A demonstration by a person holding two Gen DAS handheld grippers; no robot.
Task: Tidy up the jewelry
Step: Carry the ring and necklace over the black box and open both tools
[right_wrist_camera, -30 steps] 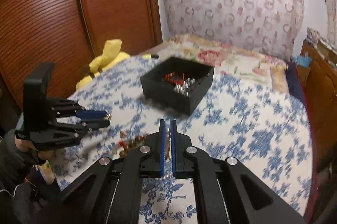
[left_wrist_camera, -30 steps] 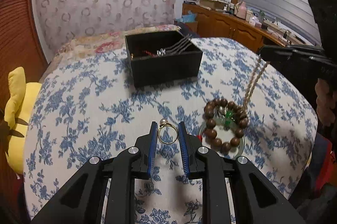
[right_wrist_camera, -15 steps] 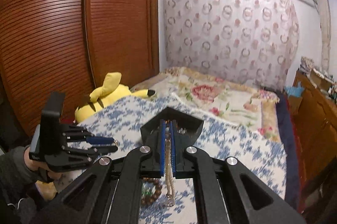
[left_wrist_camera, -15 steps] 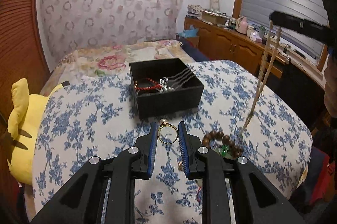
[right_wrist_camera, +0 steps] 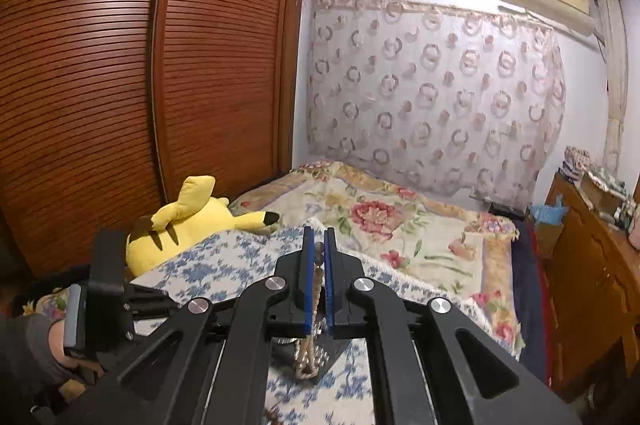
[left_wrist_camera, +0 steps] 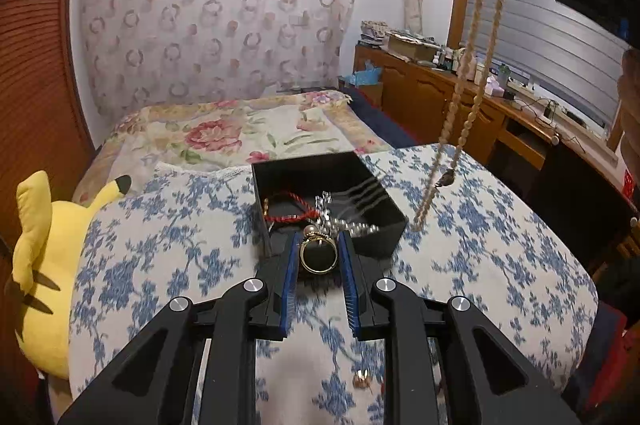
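left tool (left_wrist_camera: 319, 252) clamps a gold ring (left_wrist_camera: 318, 255) between its blue pads, hovering at the near wall of the black box (left_wrist_camera: 380, 239) on the flowered counter (left_wrist_camera: 160, 257). to do this well, i would carry the ring forward past the rim before letting go, low enough that it does not bounce out among the red cord (left_wrist_camera: 294, 211) and pearls. right tool (right_wrist_camera: 319, 277) is clenched on a beaded necklace (left_wrist_camera: 464, 93), which hangs long, its lower end just beside the box's right side; lower it slowly so it coils inside. a small gold piece (left_wrist_camera: 362, 381) lies on the counter below the left tool.
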